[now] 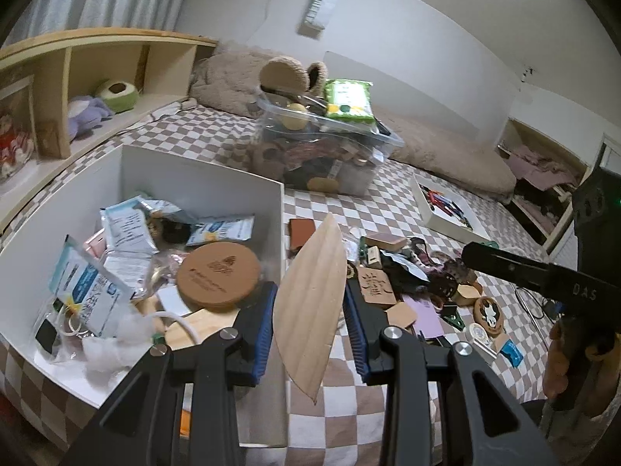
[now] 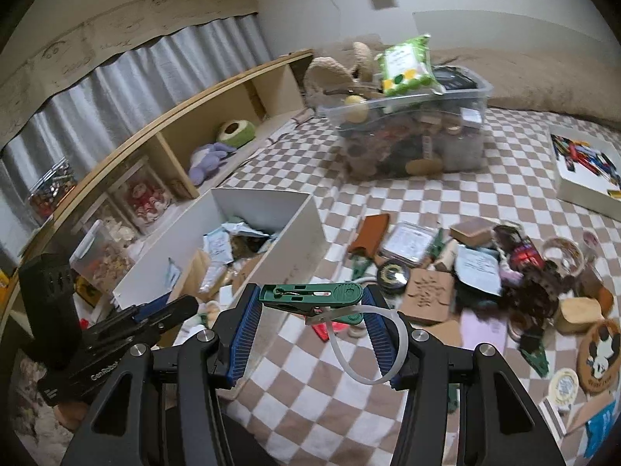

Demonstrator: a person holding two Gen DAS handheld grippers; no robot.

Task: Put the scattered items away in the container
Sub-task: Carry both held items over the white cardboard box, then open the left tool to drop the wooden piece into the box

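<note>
My left gripper (image 1: 309, 303) is shut on a leaf-shaped wooden piece (image 1: 314, 260) that stands upright between the blue pads, just right of the white box (image 1: 202, 182). The box holds packets, a round cork coaster (image 1: 218, 273) and other small things. In the right wrist view my right gripper (image 2: 313, 296) is shut on a green clip (image 2: 310, 294) held crosswise, with a white loop strap (image 2: 388, 349) hanging from it. It hovers over the checked cover near the box's near corner (image 2: 295, 240). Scattered items (image 2: 485, 272) lie to its right.
A clear plastic bin (image 1: 326, 147) packed with items stands behind the box, with a plush toy (image 1: 240, 77) beyond it. A white tray (image 2: 586, 178) of coloured pieces lies far right. A wooden shelf (image 2: 194, 116) runs along the left. The left gripper's fingers (image 2: 170, 312) show at the lower left.
</note>
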